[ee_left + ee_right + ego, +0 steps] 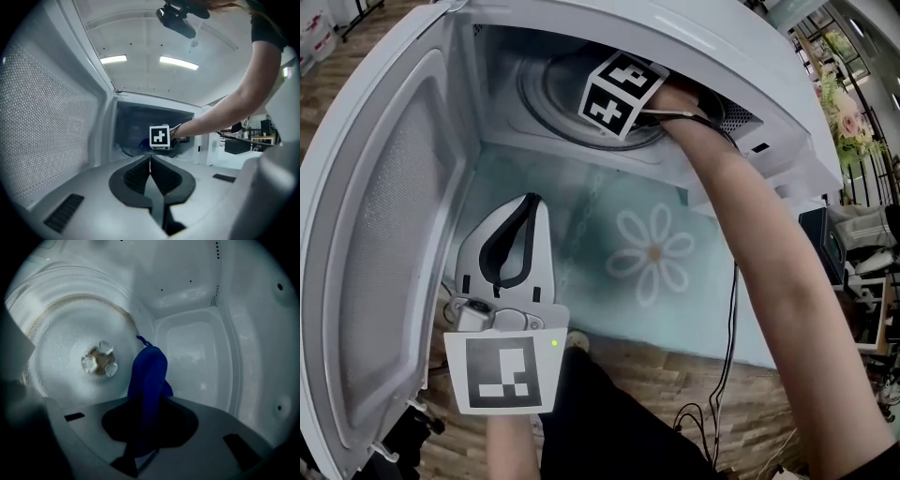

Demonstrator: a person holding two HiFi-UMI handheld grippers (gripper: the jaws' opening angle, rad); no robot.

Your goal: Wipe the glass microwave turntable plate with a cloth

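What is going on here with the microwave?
A person holds a two-jaw tool in each hand. The right tool reaches into the open microwave, shut on a blue cloth right by the glass turntable plate. I cannot tell whether the cloth touches the plate. The left tool is shut and empty, outside beside the open door.

No words, numbers or brand names can be read here. The marker cube (621,94) shows only black and white squares, no letters.
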